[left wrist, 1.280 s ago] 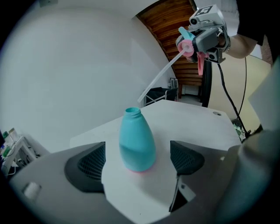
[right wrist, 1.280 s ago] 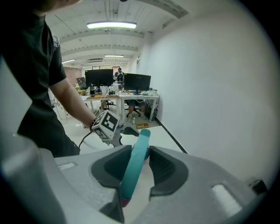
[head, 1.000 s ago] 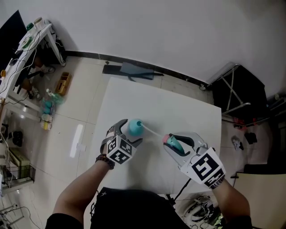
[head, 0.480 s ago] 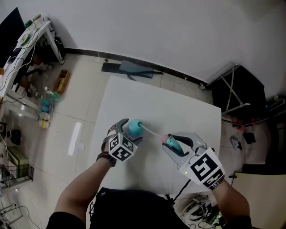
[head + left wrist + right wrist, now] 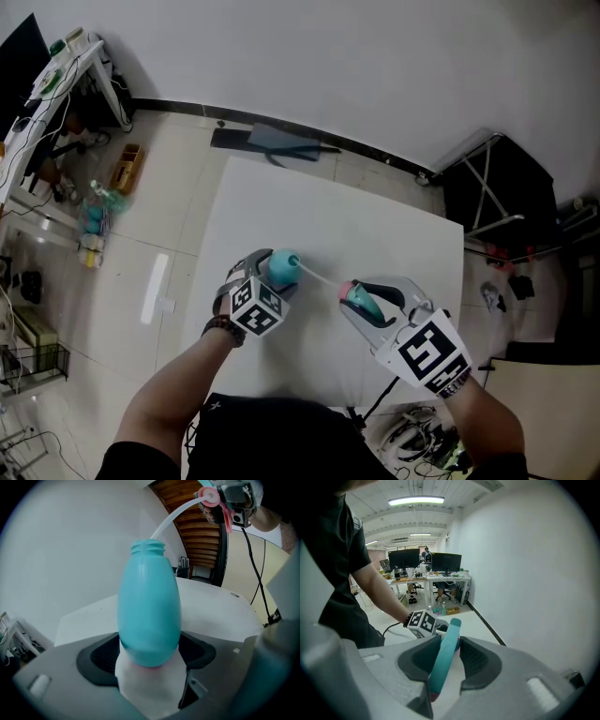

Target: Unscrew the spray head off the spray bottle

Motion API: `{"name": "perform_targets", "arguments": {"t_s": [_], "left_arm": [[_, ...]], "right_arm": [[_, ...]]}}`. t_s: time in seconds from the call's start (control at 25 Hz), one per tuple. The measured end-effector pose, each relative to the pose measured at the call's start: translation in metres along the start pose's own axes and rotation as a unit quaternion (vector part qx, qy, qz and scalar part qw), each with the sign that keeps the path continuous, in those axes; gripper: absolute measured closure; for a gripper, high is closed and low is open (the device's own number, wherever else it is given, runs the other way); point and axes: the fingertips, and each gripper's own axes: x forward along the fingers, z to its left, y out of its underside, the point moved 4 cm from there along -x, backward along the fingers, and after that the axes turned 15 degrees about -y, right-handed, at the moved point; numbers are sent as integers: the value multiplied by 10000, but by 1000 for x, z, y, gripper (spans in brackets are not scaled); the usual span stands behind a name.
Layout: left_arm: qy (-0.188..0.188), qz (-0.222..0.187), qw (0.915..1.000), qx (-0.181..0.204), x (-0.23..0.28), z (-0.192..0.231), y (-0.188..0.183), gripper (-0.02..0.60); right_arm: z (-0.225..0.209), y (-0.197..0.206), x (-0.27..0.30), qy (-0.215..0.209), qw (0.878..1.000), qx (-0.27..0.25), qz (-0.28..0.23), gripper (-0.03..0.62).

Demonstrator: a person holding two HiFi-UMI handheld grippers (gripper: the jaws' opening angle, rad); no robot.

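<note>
Little has shifted since a second ago, except that the left gripper has sunk slightly and its jaws have just been closing on the teal spray bottle. The bottle stands between them on the white table, and the pads now look to meet its sides. The right gripper, at about 3 o'clock from the bottle, pinches the teal spray head between narrowly spread jaws. The head is already off the open threaded neck (the unscrewing itself looks done). Its thin dip tube still runs from the pink collar down into the neck. The step in hand seems to be separating the two. Next, the right gripper likely needs to lift up and away toward 3 o'clock, drawing the tube clear while the left steadies the bottle.
</note>
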Motion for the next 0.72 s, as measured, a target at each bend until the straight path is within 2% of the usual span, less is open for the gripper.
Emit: {"name": "perform_targets", "arguments": {"t_s": [0.12,0.32,0.52,0.72], "left_arm": [[29,33,10000,55,-1,1,-1,166],[-64,44,9993,357,-7,4,-3,175],[-246,10,9957,887,-15,8,-8,176],[-478,57,9875,1504,-24,9,-15,179]], "right_arm": [[-1,0,1,-20,10000,-10,13,476],[0,1,-1,-22,10000,8,15,477],[1,4,-5,5,10000,25,8,477],[0,6,-6,37,10000,35,14,477]]}}
